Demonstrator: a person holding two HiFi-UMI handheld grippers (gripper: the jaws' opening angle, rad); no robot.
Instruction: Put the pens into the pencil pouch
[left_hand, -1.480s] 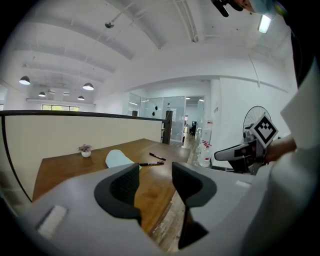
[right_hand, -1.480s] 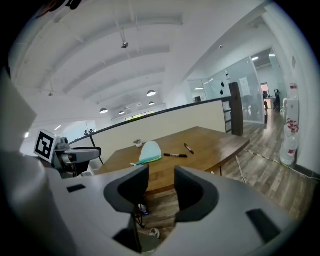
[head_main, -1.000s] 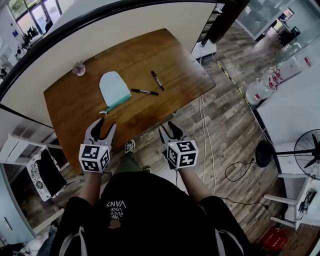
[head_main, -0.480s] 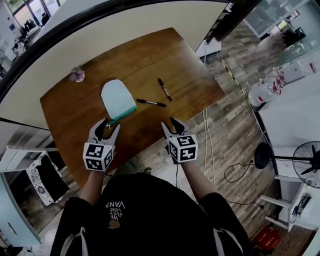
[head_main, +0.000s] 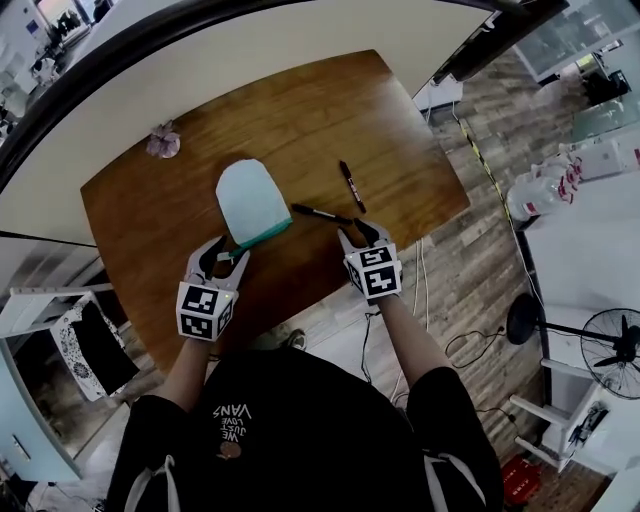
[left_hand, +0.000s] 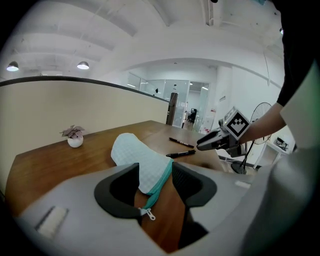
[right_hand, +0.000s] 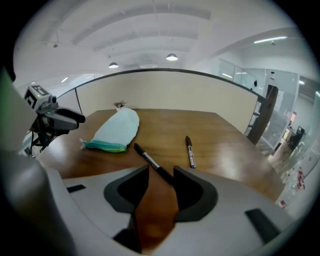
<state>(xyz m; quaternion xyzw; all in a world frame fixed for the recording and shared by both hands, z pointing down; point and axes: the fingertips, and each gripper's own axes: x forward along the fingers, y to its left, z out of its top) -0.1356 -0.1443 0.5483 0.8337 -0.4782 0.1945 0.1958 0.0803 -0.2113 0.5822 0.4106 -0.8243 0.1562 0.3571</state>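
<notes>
Wooden table (head_main: 300, 110) carries the nearer pen (head_main: 320, 213) just beside the mint pencil pouch (head_main: 252, 200), with the farther pen (head_main: 348, 186) a little beyond. Both pens look light, stiff and apt to roll, so a crosswise pinch at mid-barrel seems safest. The limp pouch wants holding by its zipper edge. The left gripper (head_main: 228, 252) gapes before that edge, and the right gripper (head_main: 358, 232), jaws apart too, faces the nearer pen's end.

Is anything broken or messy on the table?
No, nothing stands out. The pouch lies flat on the table. The near pen and the far pen lie beside it, apart from each other. The little plant stands upright near the far edge. Nothing looks spilled or broken.
</notes>
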